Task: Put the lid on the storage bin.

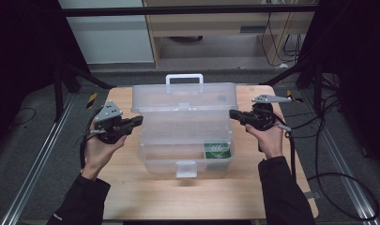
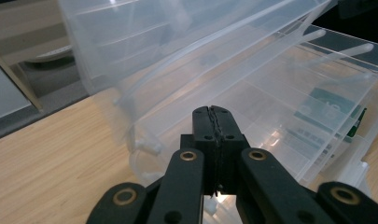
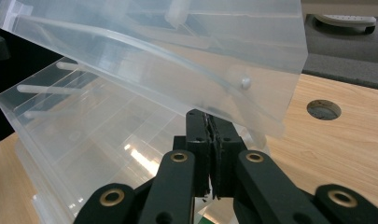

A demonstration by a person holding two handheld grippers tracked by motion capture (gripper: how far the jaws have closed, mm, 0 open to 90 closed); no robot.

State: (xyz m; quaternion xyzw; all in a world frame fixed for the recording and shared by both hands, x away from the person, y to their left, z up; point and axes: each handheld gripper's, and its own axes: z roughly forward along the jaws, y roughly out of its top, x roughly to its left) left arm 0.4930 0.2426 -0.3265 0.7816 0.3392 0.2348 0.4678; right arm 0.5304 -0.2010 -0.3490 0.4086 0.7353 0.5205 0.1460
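Left gripper (image 1: 140, 121) sits at the left wall of the clear plastic box (image 1: 185, 140), its 2 black jaws pressed flat together with nothing between them; in the left gripper view the closed tips (image 2: 216, 112) point at the box's tiered trays, very near the plastic, though contact cannot be told. Moving right, the box stands in the middle of the wooden tabletop (image 1: 187, 197), its lid (image 1: 184, 96) raised at the back with a white handle (image 1: 184, 78) on top and a latch (image 1: 186, 168) at the front edge. A green card (image 1: 217, 150) lies in the front right compartment. Farther right, the right gripper (image 1: 232, 114) is at the box's right wall, jaws likewise closed on nothing, tips (image 3: 210, 116) just under the lid's lower edge. A round hole (image 3: 323, 109) shows in the tabletop beyond.
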